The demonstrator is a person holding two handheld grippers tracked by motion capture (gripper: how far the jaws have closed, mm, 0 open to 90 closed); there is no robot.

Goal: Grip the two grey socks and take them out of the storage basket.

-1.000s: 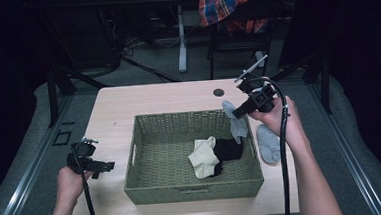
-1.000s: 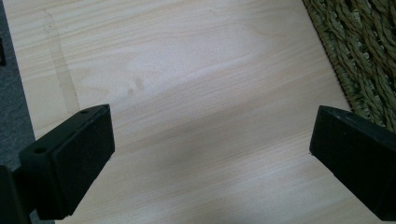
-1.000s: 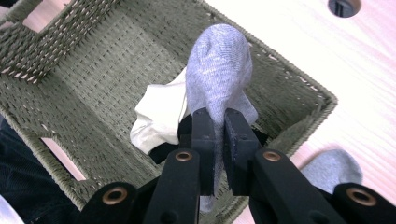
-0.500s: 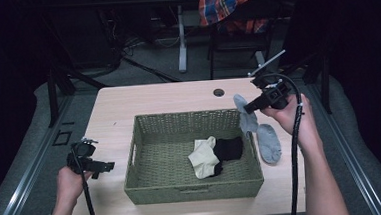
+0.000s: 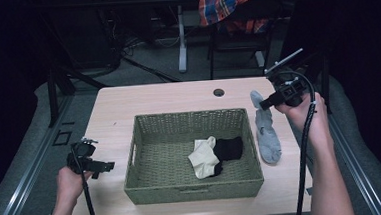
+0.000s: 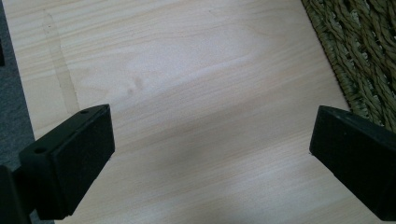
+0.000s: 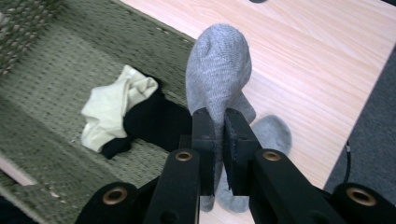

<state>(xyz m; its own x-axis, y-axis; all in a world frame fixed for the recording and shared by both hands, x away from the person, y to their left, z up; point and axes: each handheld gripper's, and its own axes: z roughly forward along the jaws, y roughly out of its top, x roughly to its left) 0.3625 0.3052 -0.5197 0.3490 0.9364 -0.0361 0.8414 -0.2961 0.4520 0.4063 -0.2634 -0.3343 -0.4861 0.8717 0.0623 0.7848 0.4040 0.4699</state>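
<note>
Nearest me, my left tool (image 5: 104, 166) rested low over the counter (image 5: 178, 95) just left of the wicker basket (image 5: 196, 192), jaws spread wide with nothing between them; its own view gave bare wood grain and a corner of the basket's weave (image 6: 364, 56). Farther out, my right tool (image 7: 219, 140) had its jaws pressed together on a grey sock (image 7: 218, 70), pinched around mid-length so the toe stood up above the pads and the rest hung toward the counter. From above, that sock (image 5: 267, 133) ran along the counter just right of the basket, its far end lifted at the right tool (image 5: 263, 104). Inside the basket lay a cream sock (image 5: 204, 157) and a black sock (image 5: 228, 147), touching. I judged the step as carrying the grey sock; the next move would call for either swinging it over the rim or setting it down flat. The right tool's view showed the grip itself closely, which the high view left too small; the high view placed both hands against the basket.
</note>
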